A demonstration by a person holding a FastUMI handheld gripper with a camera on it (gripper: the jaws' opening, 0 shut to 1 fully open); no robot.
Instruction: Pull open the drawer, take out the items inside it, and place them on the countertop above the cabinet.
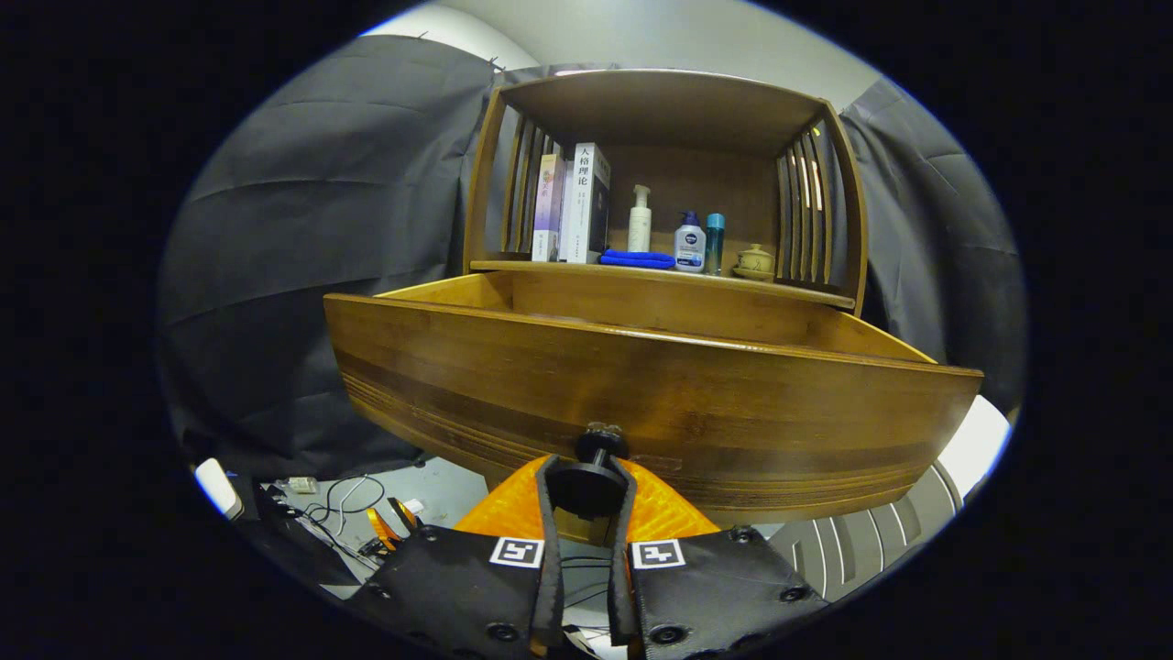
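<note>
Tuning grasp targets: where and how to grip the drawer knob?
Grip the drawer knob by its round disc, straight from the front, one finger each side. It stands out from the drawer front on a thin stem; the gripper is already shut on it.

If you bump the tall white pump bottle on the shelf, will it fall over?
Probably. The white pump bottle is tall and narrow, so it looks tippy. It would likely land on the blue cloth beside it. The gripper is shut on the drawer knob.

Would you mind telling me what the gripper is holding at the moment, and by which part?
The gripper is shut on the drawer's round knob, one finger on each side of its disc, at the middle of the pulled-out drawer front.
</note>
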